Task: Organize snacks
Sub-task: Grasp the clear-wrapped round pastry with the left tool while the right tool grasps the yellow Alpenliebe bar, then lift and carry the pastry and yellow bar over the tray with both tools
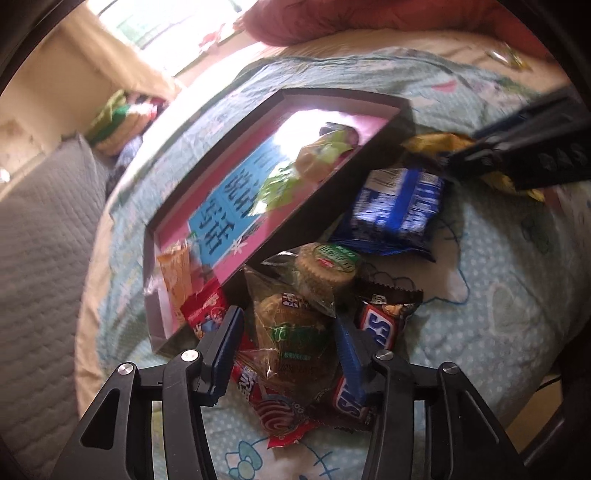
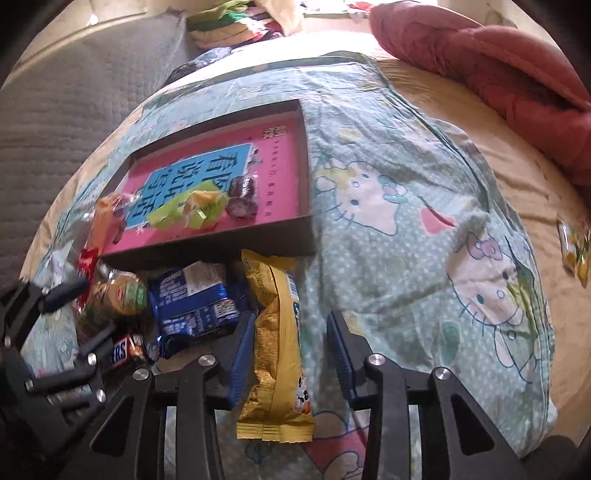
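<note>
Yellow snack pack lies between the right gripper blades, just in front of the pink-lined box.
Its left blade touches the wrapper, the right blade stands clear, so nothing is gripped. The left gripper straddles a clear-wrapped biscuit pack beside a Snickers bar, half open; contact is unclear through the blur.

Pale green cartoon-cat blanket spread over a cream sheet. Red quilted cushion at far right edge. Grey quilted cover to left. Folded striped clothes piled at far end, near window light.
</note>
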